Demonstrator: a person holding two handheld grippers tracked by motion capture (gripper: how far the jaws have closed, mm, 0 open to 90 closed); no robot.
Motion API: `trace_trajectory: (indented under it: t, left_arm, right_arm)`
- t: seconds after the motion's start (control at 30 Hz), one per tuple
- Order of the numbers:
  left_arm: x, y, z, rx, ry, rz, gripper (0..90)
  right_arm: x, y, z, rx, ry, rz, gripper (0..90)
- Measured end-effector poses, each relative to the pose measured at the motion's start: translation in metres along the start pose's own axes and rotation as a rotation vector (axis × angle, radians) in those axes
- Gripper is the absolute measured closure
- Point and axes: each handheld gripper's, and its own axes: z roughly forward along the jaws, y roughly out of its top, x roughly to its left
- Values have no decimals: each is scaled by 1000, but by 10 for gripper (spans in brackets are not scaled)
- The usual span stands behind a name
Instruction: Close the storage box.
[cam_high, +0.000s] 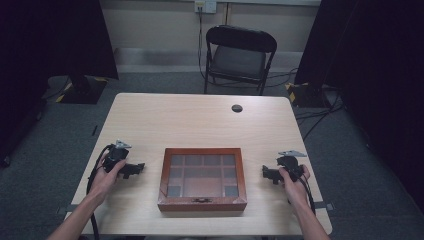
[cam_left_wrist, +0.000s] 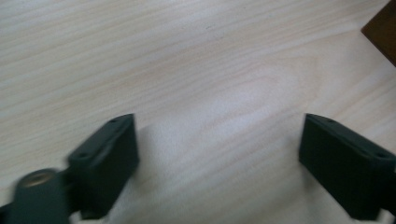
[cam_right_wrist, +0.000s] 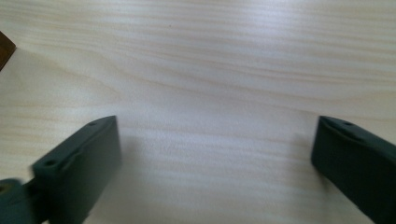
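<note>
A brown wooden box with a glass lid over several compartments lies shut near the table's front edge, a small clasp at its front. My left gripper rests on the table left of the box, held by a hand, pointing toward it. My right gripper rests on the table right of the box, also pointing at it. In the left gripper view the jaws stand wide apart over bare wood, so the left gripper is open, with a box corner at upper right. The right gripper is open too, and a box corner peeks in at the left.
The light wooden table has a round cable hole at the back. A black folding chair stands behind the table. Dark curtains flank the room, and cables lie on the grey floor at right.
</note>
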Motion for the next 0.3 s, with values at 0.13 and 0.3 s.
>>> trace_trajectory:
  t: [0.13,0.3]
  left_arm:
    - [0,-6,7,-98,1,-6,0]
    - [0,-6,7,-96,1,-6,0]
  right_arm:
    - [0,0,0,0,2,-5,0]
    - [0,0,0,0,2,-4,0]
